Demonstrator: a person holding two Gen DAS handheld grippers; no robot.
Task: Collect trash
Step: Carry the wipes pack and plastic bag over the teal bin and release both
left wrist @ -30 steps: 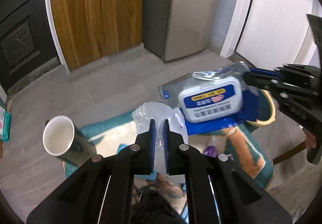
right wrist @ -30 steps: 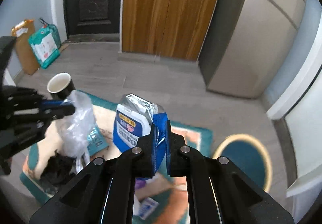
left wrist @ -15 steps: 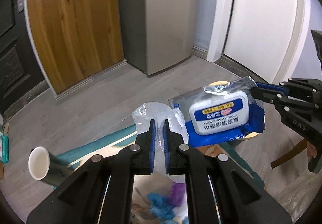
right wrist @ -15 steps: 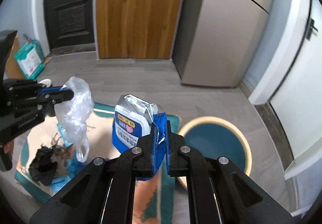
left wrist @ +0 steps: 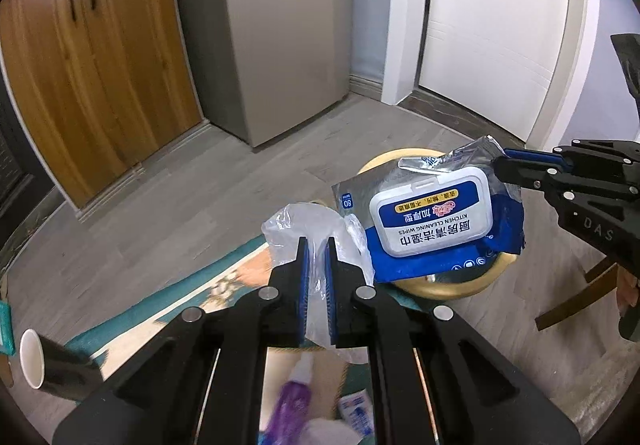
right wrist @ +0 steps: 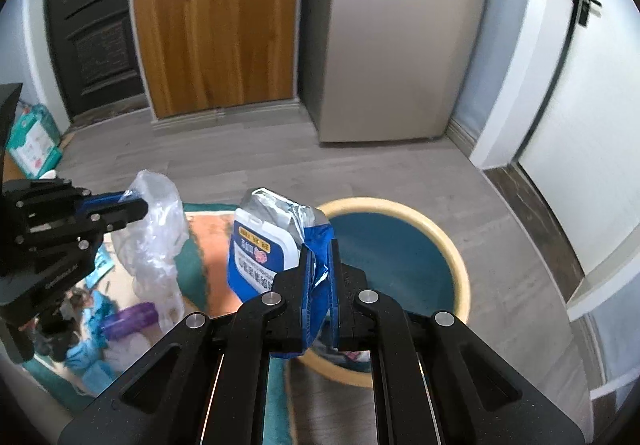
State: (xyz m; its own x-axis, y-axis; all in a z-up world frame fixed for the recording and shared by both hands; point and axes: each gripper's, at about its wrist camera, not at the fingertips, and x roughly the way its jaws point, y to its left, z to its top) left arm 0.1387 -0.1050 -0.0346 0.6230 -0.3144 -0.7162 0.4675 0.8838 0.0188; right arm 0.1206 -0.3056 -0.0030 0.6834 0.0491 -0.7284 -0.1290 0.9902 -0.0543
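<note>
My left gripper [left wrist: 314, 245] is clamped on a clear plastic bag [left wrist: 316, 223]. My right gripper [right wrist: 319, 249] pinches a blue wipes packet [right wrist: 268, 245], held above the round yellow-rimmed bin [right wrist: 440, 237], right of the rug [right wrist: 200, 245].

Both cams ride the grippers and look forward and steeply down along the fingers, close in. Left cam faces the fridge [left wrist: 276, 33] and white door [left wrist: 496, 25]; right cam faces the wooden cabinet [right wrist: 216, 17] and fridge. Shared: wipes pack [left wrist: 430, 217], clear bag [right wrist: 154, 229], round bin [right wrist: 400, 245], rug [left wrist: 224, 285]. Each sees the other gripper side-on at its frame edge.
</note>
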